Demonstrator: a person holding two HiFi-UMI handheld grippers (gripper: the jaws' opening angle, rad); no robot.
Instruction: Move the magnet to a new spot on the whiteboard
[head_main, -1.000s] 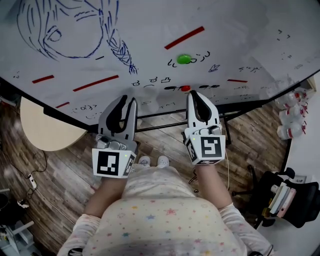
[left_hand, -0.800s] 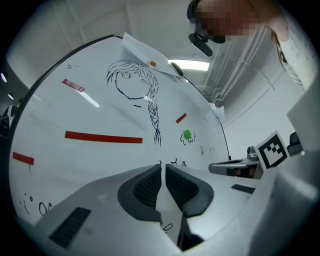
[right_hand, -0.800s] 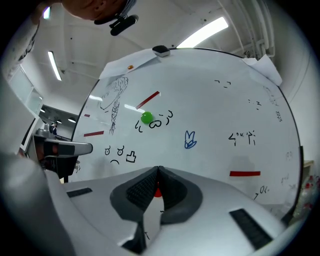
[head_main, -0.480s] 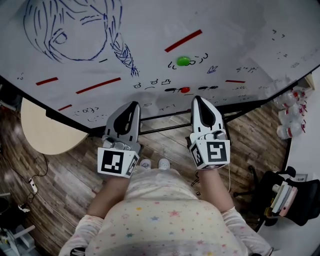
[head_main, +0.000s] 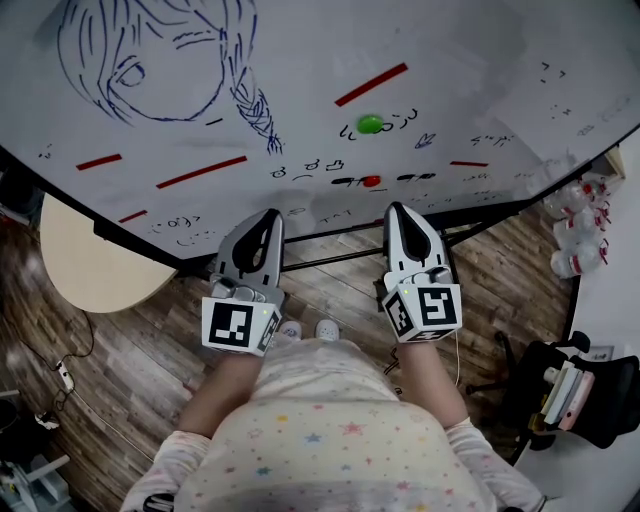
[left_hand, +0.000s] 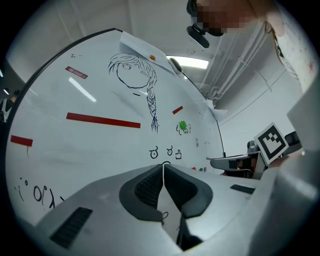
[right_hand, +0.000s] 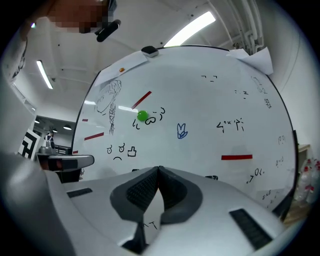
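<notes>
A round green magnet (head_main: 370, 124) sticks to the whiteboard (head_main: 450, 60) among black doodles, and a small red magnet (head_main: 372, 181) sits below it near the board's lower edge. My left gripper (head_main: 270, 214) and right gripper (head_main: 397, 209) hang side by side below that edge, both shut and holding nothing. In the left gripper view the shut left gripper (left_hand: 163, 165) points at the board, with the green magnet (left_hand: 182, 125) up and to the right. In the right gripper view the green magnet (right_hand: 142, 116) lies above and left of the shut right gripper (right_hand: 159, 168).
Long red strips (head_main: 372, 84) (head_main: 200, 171) and a blue drawing of a girl (head_main: 160, 60) are on the board. A round beige table (head_main: 90, 255) stands at the left. White bottles (head_main: 578, 215) and a black chair with books (head_main: 580, 390) stand at the right on wooden floor.
Both grippers have drawn slightly back from the board's lower edge toward the person's body. The magnets have not moved.
</notes>
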